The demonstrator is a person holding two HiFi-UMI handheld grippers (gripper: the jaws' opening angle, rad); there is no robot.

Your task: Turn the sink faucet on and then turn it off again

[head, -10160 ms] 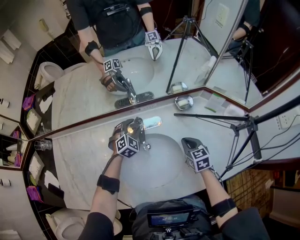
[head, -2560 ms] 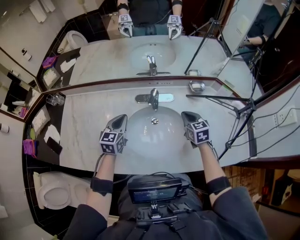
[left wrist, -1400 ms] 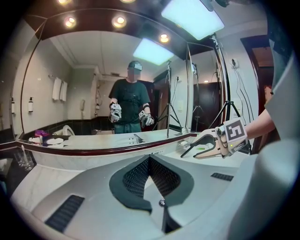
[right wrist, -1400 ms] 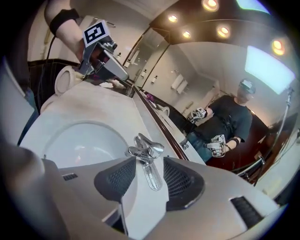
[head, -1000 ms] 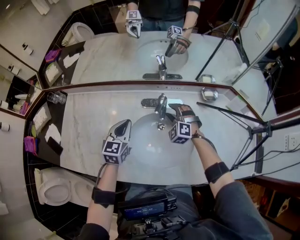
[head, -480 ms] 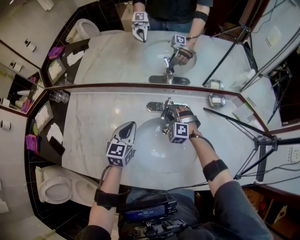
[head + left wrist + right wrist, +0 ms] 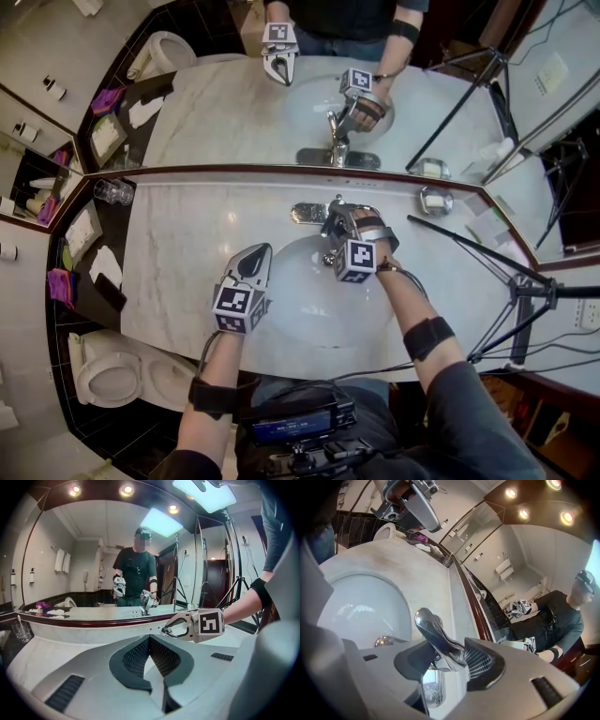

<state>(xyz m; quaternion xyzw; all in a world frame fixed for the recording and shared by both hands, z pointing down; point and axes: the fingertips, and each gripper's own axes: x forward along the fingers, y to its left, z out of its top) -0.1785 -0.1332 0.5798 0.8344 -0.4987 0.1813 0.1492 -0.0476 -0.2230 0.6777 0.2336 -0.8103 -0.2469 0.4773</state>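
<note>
Left gripper (image 7: 253, 261): jaws together, empty, parked over the basin (image 7: 305, 314) rim, nearer than the faucet (image 7: 323, 214) and to its left. It looks idle, clear of the working side. Right gripper (image 7: 339, 225): at the faucet, jaws apart and just been closing, lever (image 7: 439, 644) between the pads, no firm clamp evident yet. It comes in from the faucet's right, angled down, likely so the pads bracket the lever's flanks. No stream visible below the faucet. Mirror (image 7: 234, 103) directly behind the faucet.
</note>
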